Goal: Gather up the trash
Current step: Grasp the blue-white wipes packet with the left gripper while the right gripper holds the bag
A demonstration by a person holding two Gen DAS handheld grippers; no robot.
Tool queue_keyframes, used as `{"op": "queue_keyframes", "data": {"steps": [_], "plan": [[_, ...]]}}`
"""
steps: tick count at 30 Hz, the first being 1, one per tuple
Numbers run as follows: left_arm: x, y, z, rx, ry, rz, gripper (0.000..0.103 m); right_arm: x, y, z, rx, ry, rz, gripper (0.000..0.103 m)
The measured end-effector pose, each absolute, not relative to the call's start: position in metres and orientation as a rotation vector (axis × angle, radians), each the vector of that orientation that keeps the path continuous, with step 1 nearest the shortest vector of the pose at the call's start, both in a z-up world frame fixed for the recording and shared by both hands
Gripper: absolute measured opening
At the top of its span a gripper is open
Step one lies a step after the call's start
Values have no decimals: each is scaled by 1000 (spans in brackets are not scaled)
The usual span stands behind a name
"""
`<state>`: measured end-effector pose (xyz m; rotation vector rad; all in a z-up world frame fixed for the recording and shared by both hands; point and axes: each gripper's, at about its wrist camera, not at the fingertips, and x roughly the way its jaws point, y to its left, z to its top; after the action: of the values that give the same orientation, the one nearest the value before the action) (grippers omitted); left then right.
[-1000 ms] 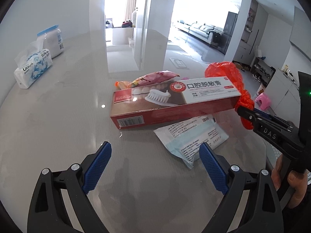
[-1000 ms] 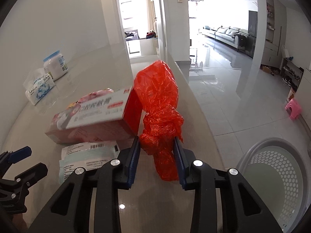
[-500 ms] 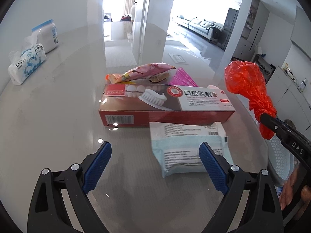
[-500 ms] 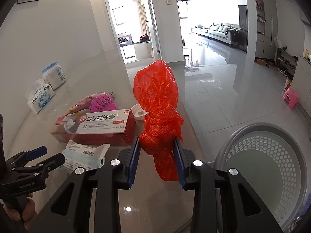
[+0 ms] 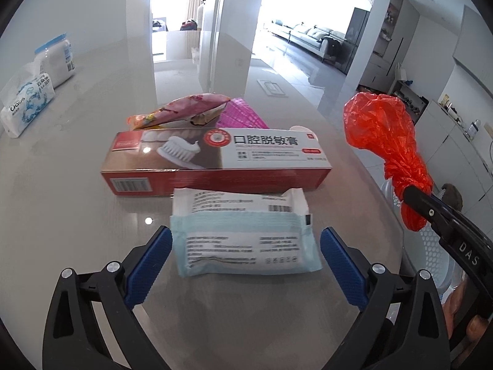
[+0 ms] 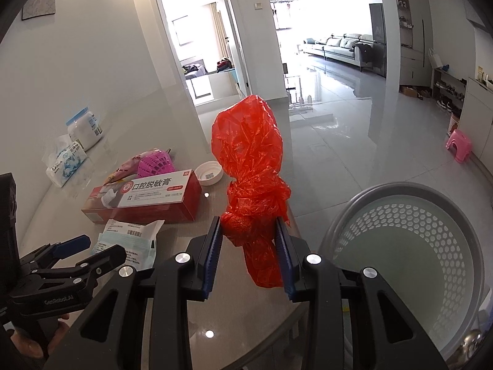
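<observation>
A crumpled red plastic bag [image 6: 246, 154] stands up out of my right gripper [image 6: 249, 228], which is shut on its lower part, beside the table's right edge. From the left wrist view the same bag [image 5: 382, 129] shows at the right. A pale blue mask packet [image 5: 243, 240] lies flat between the wide jaws of my left gripper [image 5: 246, 242]. Those jaws are opening and the pads do not touch the packet. Behind the packet lies a red toothpaste box [image 5: 215, 160], with a pink snack wrapper [image 5: 185, 111] and a pink mesh piece [image 5: 243, 117] farther back.
A grey perforated basket [image 6: 400, 215] stands on the floor below the table's right edge. A white lid [image 6: 209, 174] lies beside the box. A tissue pack [image 5: 24, 108] and a white jar [image 5: 58, 58] sit at the far left by the wall.
My left gripper has advanced until the mask packet lies between its jaws. My right gripper has carried the red bag rightward, and more of the basket now shows.
</observation>
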<state>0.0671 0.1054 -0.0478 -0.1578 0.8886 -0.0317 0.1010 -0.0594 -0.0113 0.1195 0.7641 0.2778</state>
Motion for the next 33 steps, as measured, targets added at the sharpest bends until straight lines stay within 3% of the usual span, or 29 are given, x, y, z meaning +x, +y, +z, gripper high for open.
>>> {"op": "queue_keyframes", "data": {"steps": [28, 31, 33], "plan": [[103, 66, -71, 7, 942, 131, 97, 95, -90, -12, 198, 740, 290, 33], [99, 72, -69, -32, 927, 118, 89, 94, -92, -12, 198, 739, 288, 33], [96, 76, -66, -54, 913, 113, 78, 94, -92, -12, 199, 738, 287, 33]]}}
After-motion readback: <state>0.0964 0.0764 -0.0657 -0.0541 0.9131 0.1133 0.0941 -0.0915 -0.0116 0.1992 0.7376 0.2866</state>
